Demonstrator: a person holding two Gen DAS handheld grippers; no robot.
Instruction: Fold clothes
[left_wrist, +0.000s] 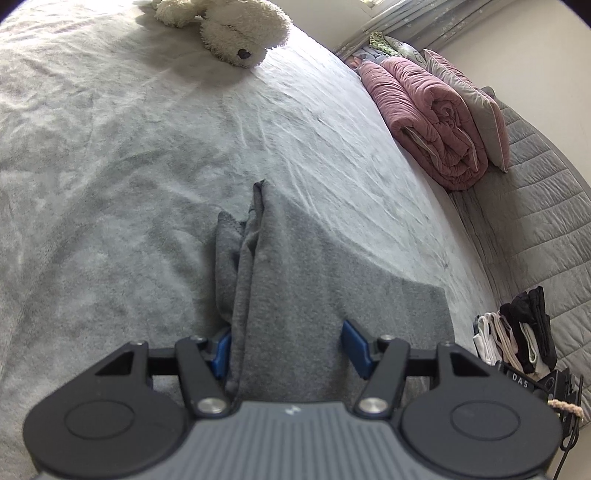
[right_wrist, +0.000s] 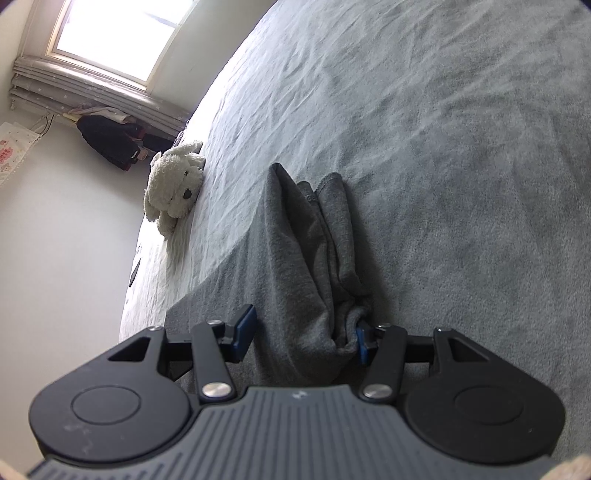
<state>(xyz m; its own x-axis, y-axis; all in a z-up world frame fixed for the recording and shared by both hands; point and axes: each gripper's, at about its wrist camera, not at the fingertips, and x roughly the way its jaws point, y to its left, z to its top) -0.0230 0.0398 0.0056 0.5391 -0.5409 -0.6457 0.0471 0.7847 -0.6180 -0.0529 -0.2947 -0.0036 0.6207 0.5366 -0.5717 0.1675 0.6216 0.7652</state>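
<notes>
Grey garment (left_wrist: 295, 280) lies on the bed (left_wrist: 110, 166), running from between the pads of both tools toward the bed's middle; left tool (left_wrist: 290, 349) stands about half open, the cloth's bunched fold against its left pad, right pad clear; right tool (right_wrist: 304, 338) likewise half open, bunched fold against its right pad; whether either pinches the cloth I cannot tell; plush dog (left_wrist: 229, 29) rests near the bed's edge.
</notes>
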